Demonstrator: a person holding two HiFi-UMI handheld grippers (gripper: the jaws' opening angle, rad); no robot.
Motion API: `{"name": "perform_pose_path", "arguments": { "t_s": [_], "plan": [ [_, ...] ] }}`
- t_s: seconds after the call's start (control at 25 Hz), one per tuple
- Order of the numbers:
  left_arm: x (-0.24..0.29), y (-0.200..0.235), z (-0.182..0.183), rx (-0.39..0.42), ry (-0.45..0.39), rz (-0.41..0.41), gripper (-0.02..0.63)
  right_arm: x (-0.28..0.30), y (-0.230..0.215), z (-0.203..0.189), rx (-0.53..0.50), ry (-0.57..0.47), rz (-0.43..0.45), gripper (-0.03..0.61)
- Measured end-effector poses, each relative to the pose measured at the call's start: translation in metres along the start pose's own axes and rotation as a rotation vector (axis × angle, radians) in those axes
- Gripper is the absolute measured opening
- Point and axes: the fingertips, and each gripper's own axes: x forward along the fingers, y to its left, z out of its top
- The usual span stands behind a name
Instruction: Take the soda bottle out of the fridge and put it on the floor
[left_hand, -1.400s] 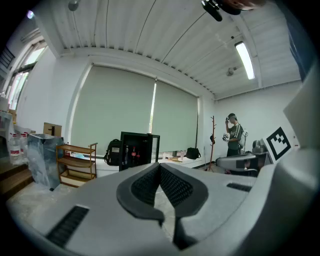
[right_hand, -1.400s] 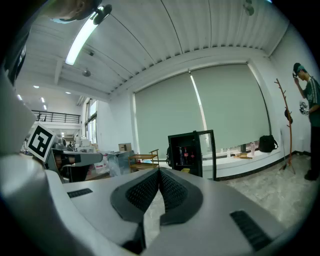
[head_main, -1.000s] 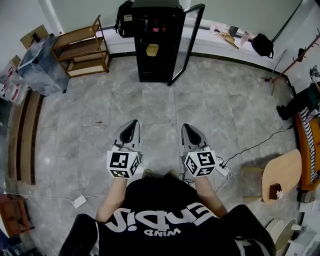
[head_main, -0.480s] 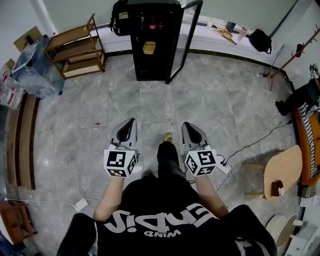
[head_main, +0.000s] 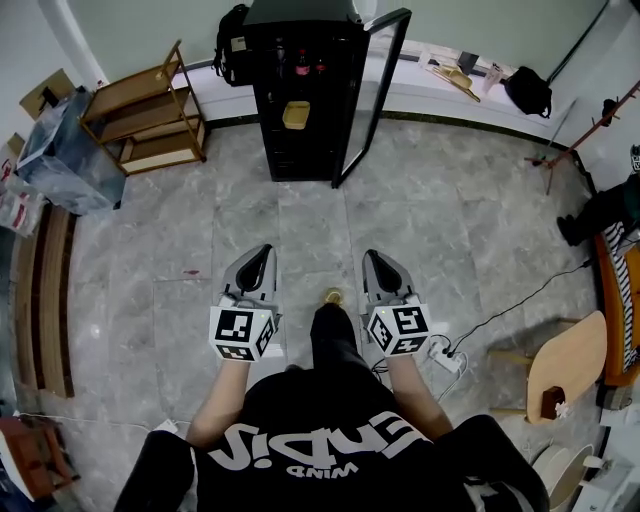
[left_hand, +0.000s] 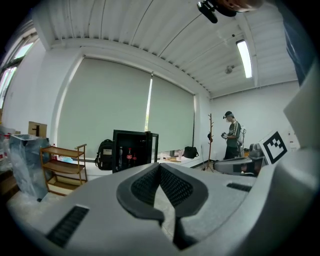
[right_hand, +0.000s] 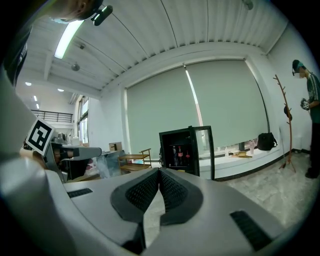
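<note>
Left gripper (head_main: 264, 250): pads closed tip to tip, nothing held. Right gripper (head_main: 373, 255): likewise pressed flat together, empty. Both side by side at 6 o'clock in the head view, pointing toward 12, a shoe (head_main: 333, 297) between them on the grey floor (head_main: 430, 220). Well ahead at 12 o'clock, black fridge (head_main: 300, 150), door (head_main: 372, 95) swung open toward 1. Soda bottle (left_hand: 129, 157) upright on an upper shelf inside, another just beside it; yellow item (head_main: 295, 114) one shelf lower. Wooden rack (head_main: 150, 110) at 10 o'clock.
</note>
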Motion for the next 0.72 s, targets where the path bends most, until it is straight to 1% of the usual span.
{"name": "perform_pose_path", "arguments": {
  "t_s": [0.12,0.4,0.72],
  "plan": [
    [0.043,0.013,0.012,-0.004,-0.006,0.006,0.006,0.039,-0.026,0.016,-0.006,0.002,0.003,0.023],
    [0.137,0.049,0.042,-0.030,-0.017,0.062,0.006,0.127,-0.077,0.054,-0.027,0.008,0.041,0.023],
    [0.219,0.071,0.058,-0.045,-0.028,0.098,0.006,0.201,-0.125,0.076,-0.040,0.013,0.089,0.023]
  ]
}}
